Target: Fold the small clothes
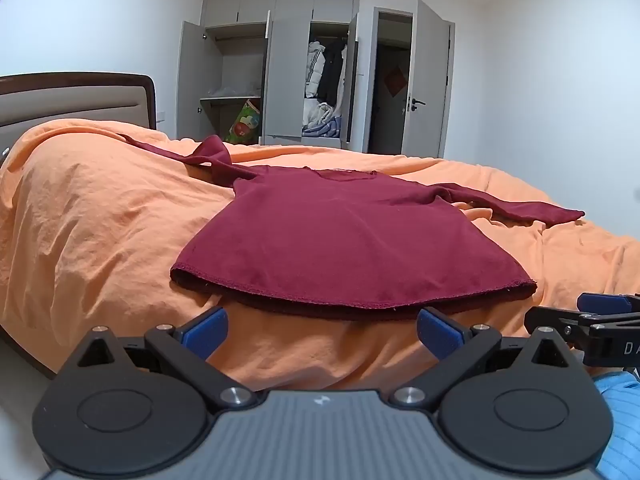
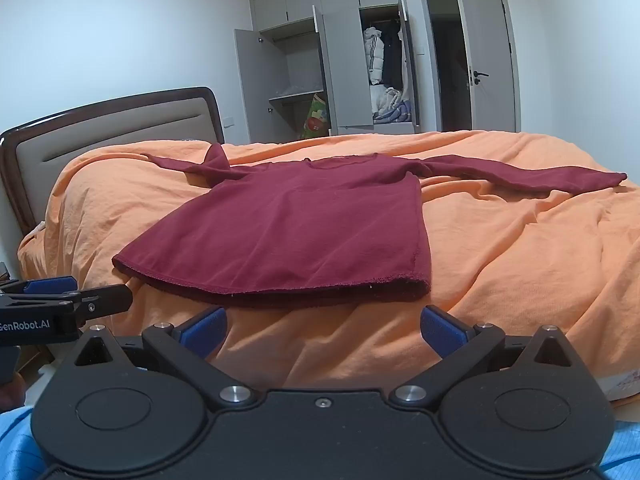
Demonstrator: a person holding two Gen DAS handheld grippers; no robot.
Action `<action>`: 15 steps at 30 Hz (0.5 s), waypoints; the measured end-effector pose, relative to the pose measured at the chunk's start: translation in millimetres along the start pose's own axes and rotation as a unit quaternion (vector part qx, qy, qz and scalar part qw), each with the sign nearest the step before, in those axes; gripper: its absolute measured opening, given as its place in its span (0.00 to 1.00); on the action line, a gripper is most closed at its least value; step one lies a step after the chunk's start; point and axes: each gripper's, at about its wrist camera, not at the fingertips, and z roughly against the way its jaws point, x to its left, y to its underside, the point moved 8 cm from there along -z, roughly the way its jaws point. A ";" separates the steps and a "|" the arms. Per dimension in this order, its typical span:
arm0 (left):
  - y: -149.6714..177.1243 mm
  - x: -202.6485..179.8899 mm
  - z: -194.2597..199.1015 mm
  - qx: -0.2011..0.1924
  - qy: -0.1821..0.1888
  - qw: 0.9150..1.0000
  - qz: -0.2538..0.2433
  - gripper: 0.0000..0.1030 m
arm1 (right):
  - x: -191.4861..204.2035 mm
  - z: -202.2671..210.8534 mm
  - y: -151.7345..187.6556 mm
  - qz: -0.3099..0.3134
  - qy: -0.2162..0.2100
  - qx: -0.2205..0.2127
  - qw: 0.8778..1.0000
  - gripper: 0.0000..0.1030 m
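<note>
On bed [image 2: 500, 240]: shirt [image 2: 296, 232] flat; both tools [image 1: 322, 336] [image 2: 322, 332] wide, empty.

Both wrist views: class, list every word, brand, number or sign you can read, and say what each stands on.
"enRobot.AI", start cut off by the frame edge: on the side of the left tongs.
"DA", rest cut off: on the side of the right tongs.
Red sign in the doorway: unreadable.

Bed [image 2: 500, 240] in orange cover, maroon long-sleeved top [image 2: 288, 232] spread flat
</note>
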 end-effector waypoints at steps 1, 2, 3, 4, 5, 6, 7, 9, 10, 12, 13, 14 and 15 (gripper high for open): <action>0.1 0.5 -0.5 0.002 0.001 1.000 0.001 1.00 | 0.0 0.0 0.0 0.000 0.000 0.000 1.000 1.00; 0.2 1.1 -1.0 0.003 0.001 1.000 0.003 1.00 | -0.1 0.0 0.0 0.000 0.000 0.000 1.000 1.00; 0.2 1.9 -1.6 0.005 0.002 1.000 0.004 1.00 | -0.1 0.1 0.0 0.000 0.000 0.000 1.000 1.00; 0.2 2.6 -2.0 0.006 0.002 1.000 0.005 1.00 | -0.1 0.1 0.0 0.000 0.000 0.000 1.000 1.00; 0.1 3.4 -2.5 0.007 0.003 1.000 0.006 1.00 | -0.1 0.3 0.0 0.000 0.000 0.001 1.000 1.00; -1.8 -0.1 -0.9 0.002 0.000 1.000 0.002 1.00 | -0.2 -0.5 0.1 0.000 0.000 0.001 1.000 1.00; -2.0 -0.2 -0.9 0.002 0.001 1.000 0.002 1.00 | -0.2 -0.5 0.1 0.000 0.000 0.001 1.000 1.00; -2.5 0.1 -1.0 0.002 0.001 1.000 0.002 1.00 | -0.2 -0.4 0.2 0.000 0.000 0.001 1.000 1.00; -2.9 0.8 -1.2 0.002 0.002 1.000 0.002 1.00 | -0.2 -0.3 0.2 0.000 0.000 0.002 1.000 1.00; -2.2 -1.3 -1.0 0.001 -0.001 1.000 0.001 1.00 | -0.2 -0.5 0.2 0.000 0.000 0.001 1.000 1.00; -2.2 -1.6 -0.8 0.001 -0.002 1.000 0.000 1.00 | -0.3 -0.5 0.2 0.000 0.000 0.001 1.000 1.00; -2.4 -1.4 -0.9 0.001 -0.001 1.000 0.000 1.00 | -0.3 -0.5 0.2 0.000 0.000 0.002 1.000 1.00; -2.5 -0.9 -0.8 0.002 -0.001 1.000 0.000 1.00 | -0.3 -0.6 0.2 0.000 0.000 0.002 1.000 1.00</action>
